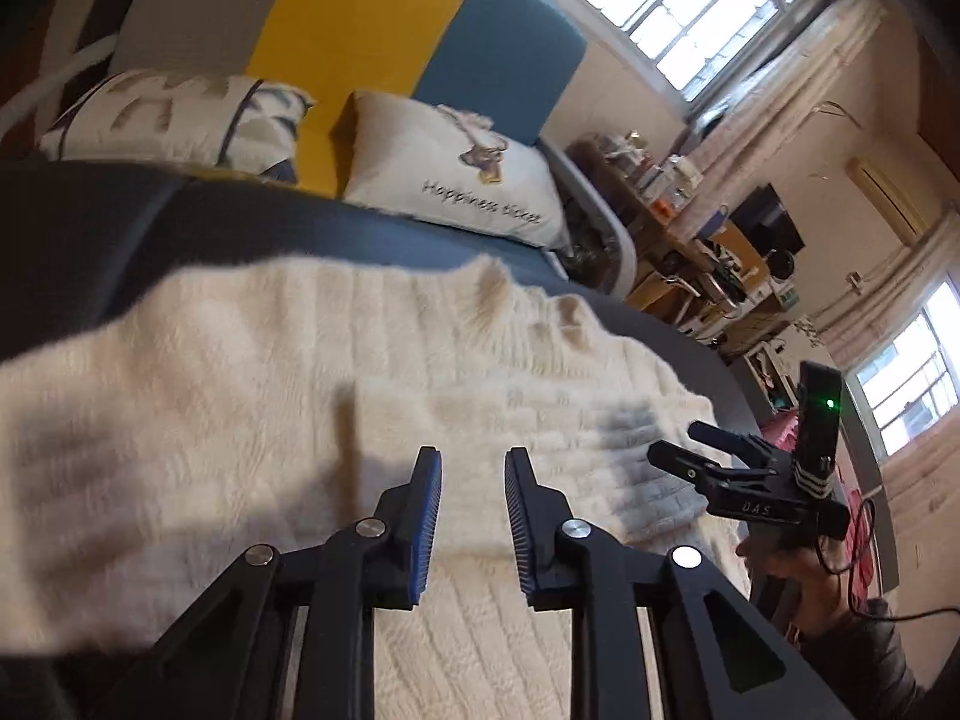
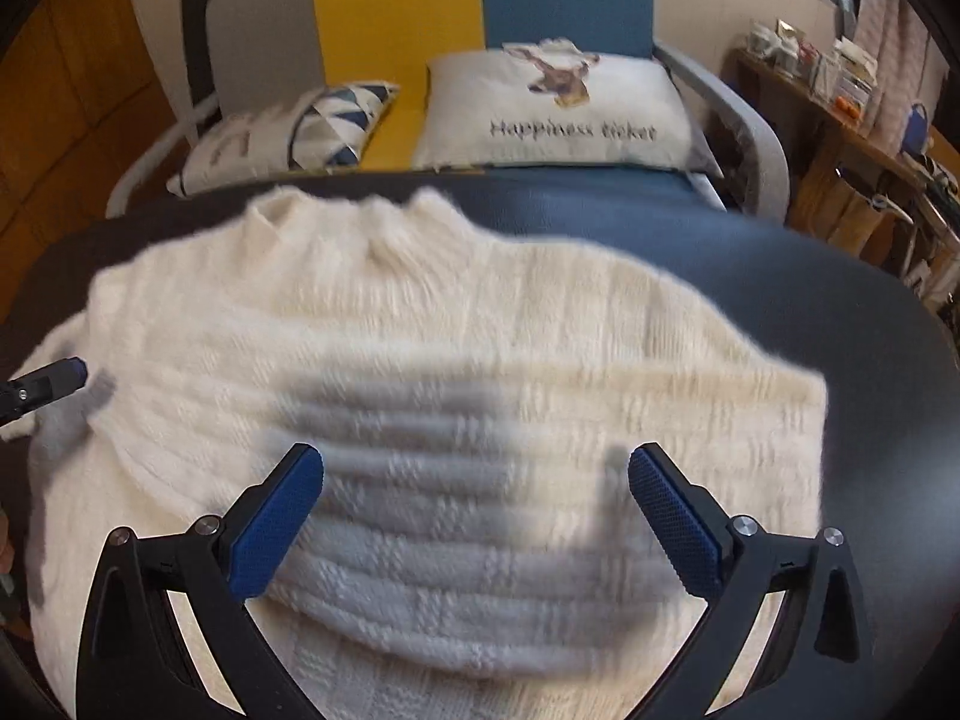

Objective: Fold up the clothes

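Right wrist view had the white sweater (image 2: 456,360) spread flat on a dark desk (image 2: 810,300), collar pointing away toward the sofa cushions, and it looked partly folded already, with one side flap laid over the middle. Fluffy chunky knit, cream-white, ribbed lines running across the body, thick little stand-up neck at the far edge.

Handling-wise I'd guess it was soft and floppy with zero stiffness, fairly light but bulky, so any edge you lifted would sag and drag the rest along. The fuzzy yarn should have gripped rubber pads well, not slippery at all. Nothing fragile, though loose knit can snag or stretch if you yank one corner. I'd have pinched it at a doubled edge or the hem corners, two points at once, instead of grabbing the middle of the panel.

The right gripper (image 2: 474,516) hung over the near part of the sweater with its fingers (image 2: 276,528) spread wide and nothing between them. In the left wrist view the left gripper (image 1: 474,516) sat over the folded flap (image 1: 510,420), fingers only a narrow gap apart and empty as far as I could tell, no cloth caught in there. A sleeve and hand (image 1: 798,570) showed holding the right gripper at the sweater's side edge.
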Available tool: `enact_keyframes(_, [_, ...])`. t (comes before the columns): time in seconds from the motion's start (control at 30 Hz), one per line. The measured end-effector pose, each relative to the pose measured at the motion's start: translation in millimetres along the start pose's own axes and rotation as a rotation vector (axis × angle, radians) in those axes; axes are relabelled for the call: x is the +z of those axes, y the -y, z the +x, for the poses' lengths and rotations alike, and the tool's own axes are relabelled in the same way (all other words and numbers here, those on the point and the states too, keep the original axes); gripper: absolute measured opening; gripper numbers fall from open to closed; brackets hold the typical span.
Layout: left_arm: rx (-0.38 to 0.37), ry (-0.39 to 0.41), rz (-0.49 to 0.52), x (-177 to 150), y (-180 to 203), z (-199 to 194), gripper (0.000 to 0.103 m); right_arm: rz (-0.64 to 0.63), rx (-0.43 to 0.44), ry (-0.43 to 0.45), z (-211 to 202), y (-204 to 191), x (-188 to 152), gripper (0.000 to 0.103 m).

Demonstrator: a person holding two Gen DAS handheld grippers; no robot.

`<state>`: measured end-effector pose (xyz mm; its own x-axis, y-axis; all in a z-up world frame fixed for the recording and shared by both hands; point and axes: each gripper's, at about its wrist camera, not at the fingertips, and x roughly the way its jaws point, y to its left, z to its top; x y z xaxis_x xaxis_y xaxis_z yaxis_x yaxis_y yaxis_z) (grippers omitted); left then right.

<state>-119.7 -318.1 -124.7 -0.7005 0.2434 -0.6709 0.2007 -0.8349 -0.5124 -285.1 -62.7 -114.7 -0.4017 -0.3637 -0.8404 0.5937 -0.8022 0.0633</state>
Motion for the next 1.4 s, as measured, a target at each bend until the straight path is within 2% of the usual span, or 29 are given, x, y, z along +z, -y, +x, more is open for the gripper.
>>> enact_keyframes(0.07, [0.020, -0.024, 0.031, 10, 3, 12, 0.023, -0.009, -0.045, -0.005, 9, 1, 12, 0.103])
enact_keyframes(0.17, [0.136, -0.089, 0.038, 16, -7, 40, 0.023, 0.035, -0.117, -0.056, 33, 13, 23, 0.103])
enact_keyframes(0.23, [0.135, -0.093, 0.026, 17, -13, 47, 0.021, 0.065, -0.093, -0.052, 42, 24, 22, 0.103])
enact_keyframes(0.33, [0.118, -0.078, 0.003, 18, -12, 40, 0.022, 0.033, -0.079, -0.053, 35, 24, 21, 0.103])
enact_keyframes(0.47, [0.059, -0.016, 0.011, 13, 4, 19, 0.024, 0.009, -0.013, 0.004, 6, 18, 7, 0.103])
enact_keyframes(0.53, [0.084, -0.022, 0.042, 5, 10, 19, 0.024, -0.026, -0.039, -0.002, -4, 12, -6, 0.103])
enact_keyframes(0.63, [0.143, -0.087, 0.034, -6, 3, 36, 0.023, -0.042, -0.056, -0.025, -11, 9, -30, 0.103])
enact_keyframes(0.73, [0.144, -0.065, 0.010, -7, 2, 31, 0.023, -0.014, -0.080, -0.049, 1, 17, -45, 0.103])
enact_keyframes(0.8, [0.137, -0.042, -0.028, -8, 6, 16, 0.024, 0.022, -0.058, -0.034, -6, 24, -47, 0.103])
enact_keyframes(0.9, [0.077, 0.004, -0.012, -18, 20, -12, 0.025, 0.073, -0.026, 0.004, -31, 30, -56, 0.103])
enact_keyframes(0.97, [0.070, -0.006, 0.016, -32, 27, -18, 0.025, 0.106, 0.034, 0.025, -49, 33, -70, 0.103])
enact_keyframes(1.0, [0.100, -0.029, 0.031, -38, 28, -14, 0.025, 0.112, 0.078, 0.032, -55, 33, -80, 0.103])
enact_keyframes(1.07, [0.199, -0.109, 0.047, -51, 25, 1, 0.025, 0.129, 0.082, -0.008, -49, 36, -97, 0.103])
enact_keyframes(1.1, [0.202, -0.116, 0.031, -54, 20, 3, 0.024, 0.138, 0.083, -0.023, -47, 38, -105, 0.103])
enact_keyframes(1.17, [0.172, -0.088, -0.004, -57, 19, -8, 0.025, 0.170, 0.081, -0.009, -51, 47, -120, 0.103])
enact_keyframes(1.27, [0.109, -0.045, -0.050, -65, 20, -34, 0.025, 0.289, 0.170, 0.022, -80, 64, -137, 0.103])
enact_keyframes(1.4, [0.089, -0.030, -0.007, -100, 30, -59, 0.025, 0.322, 0.265, 0.063, -112, 69, -170, 0.103])
